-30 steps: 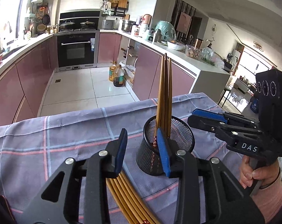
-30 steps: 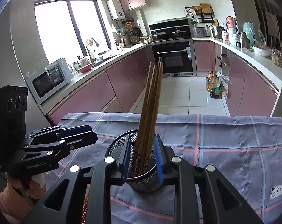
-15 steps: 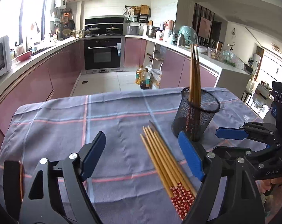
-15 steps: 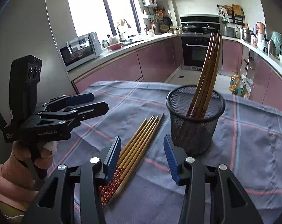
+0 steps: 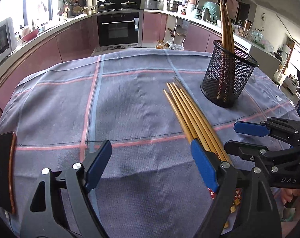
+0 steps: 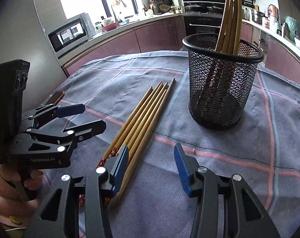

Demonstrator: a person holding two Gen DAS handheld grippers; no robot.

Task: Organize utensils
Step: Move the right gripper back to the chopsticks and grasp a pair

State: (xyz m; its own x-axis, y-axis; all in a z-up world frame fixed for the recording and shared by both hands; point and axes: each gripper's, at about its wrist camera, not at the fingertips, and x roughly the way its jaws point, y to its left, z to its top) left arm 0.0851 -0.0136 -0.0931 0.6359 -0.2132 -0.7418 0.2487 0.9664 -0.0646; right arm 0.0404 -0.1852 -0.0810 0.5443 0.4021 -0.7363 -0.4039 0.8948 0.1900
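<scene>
A black mesh cup [image 5: 228, 75] [image 6: 222, 83] stands on the checked cloth with several brown chopsticks [image 5: 226, 29] [image 6: 229, 17] upright in it. Several more chopsticks [image 5: 191, 115] [image 6: 142, 117] lie side by side on the cloth, left of the cup. My left gripper [image 5: 151, 164] is open and empty, low over the cloth, its right finger over the chopsticks' patterned ends. My right gripper [image 6: 150, 167] is open and empty, just right of the lying chopsticks; it also shows in the left wrist view [image 5: 243, 135]. The left gripper also shows in the right wrist view [image 6: 84, 117].
A phone [image 5: 5, 174] [image 6: 57, 97] lies on the cloth's left edge. The table [image 5: 120, 103] is covered by the grey-blue cloth with pink lines. Kitchen counters, an oven and a microwave [image 6: 70, 32] stand behind.
Both grippers have drawn back from the mesh cup and opened wide. The chopsticks they stood at now stay in the cup, and both grippers sit lower, near the lying chopsticks.
</scene>
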